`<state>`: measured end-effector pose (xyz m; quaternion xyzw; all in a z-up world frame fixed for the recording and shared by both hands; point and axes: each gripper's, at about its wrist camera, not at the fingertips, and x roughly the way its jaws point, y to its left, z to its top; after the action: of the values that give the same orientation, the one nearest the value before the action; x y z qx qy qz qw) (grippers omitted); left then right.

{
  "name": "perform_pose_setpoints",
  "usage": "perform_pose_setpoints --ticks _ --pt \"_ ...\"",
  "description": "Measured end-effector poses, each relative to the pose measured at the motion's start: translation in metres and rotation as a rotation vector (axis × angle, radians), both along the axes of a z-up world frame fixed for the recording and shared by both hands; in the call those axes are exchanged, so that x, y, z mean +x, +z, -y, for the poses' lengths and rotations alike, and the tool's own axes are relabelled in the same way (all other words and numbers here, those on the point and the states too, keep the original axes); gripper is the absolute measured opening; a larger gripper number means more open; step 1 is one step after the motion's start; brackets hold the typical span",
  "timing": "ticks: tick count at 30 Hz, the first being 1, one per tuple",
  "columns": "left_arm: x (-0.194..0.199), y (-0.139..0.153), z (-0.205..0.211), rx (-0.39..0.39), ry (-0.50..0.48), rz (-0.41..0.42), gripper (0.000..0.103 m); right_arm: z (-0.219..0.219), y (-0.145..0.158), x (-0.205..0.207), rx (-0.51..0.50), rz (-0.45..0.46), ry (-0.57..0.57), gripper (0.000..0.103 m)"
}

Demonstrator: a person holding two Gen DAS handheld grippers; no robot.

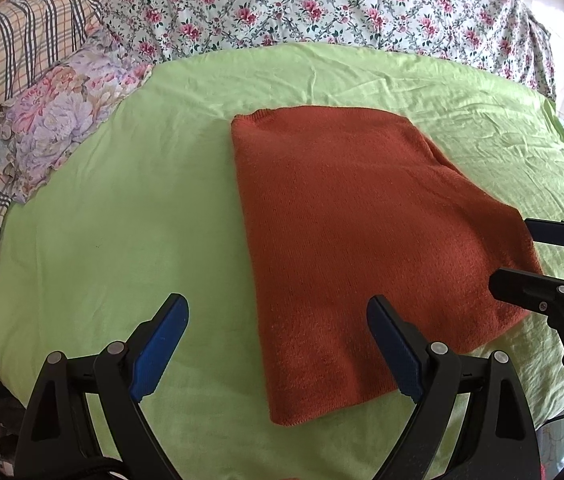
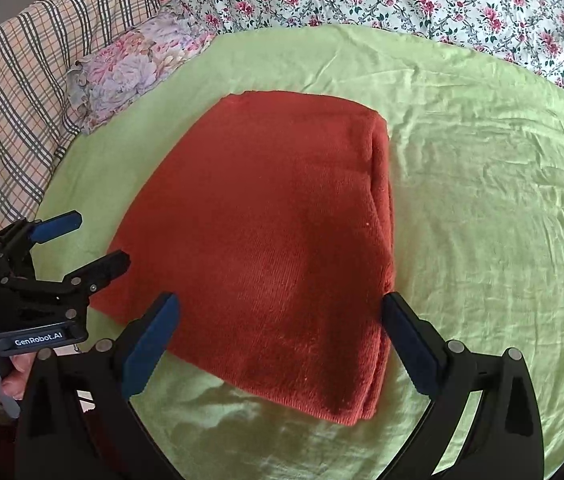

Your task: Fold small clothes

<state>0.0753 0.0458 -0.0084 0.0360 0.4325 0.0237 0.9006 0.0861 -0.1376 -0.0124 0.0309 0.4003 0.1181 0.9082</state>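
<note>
We hold the left gripper [image 1: 278, 344] and right gripper [image 2: 280, 344] spread wide and empty over the rust-red knit garment [image 2: 266, 240], likely to check the fold. It lies folded, layers stacked along one edge, on the green sheet [image 2: 482, 200], clear of the floral pillow [image 2: 138, 64].

1. "GenRobot.AI" in white letters stands on the black front plate of the left gripper [image 2: 100, 240], at the lower left of the right wrist view, just under its finger linkage.
2. A second scrap of white print sits at the far left edge of the same view, on the gripper body just below and left of that plate; it is cut off and too small to read.
3. The left wrist view shows no readable text.
</note>
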Motion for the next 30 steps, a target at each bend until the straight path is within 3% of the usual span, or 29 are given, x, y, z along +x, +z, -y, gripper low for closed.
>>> perform_pose_setpoints --ticks 30 --pt "-0.0072 0.0067 0.0086 -0.013 -0.022 0.018 0.092 0.0004 -0.0011 -0.0017 0.021 -0.001 -0.013 0.100"
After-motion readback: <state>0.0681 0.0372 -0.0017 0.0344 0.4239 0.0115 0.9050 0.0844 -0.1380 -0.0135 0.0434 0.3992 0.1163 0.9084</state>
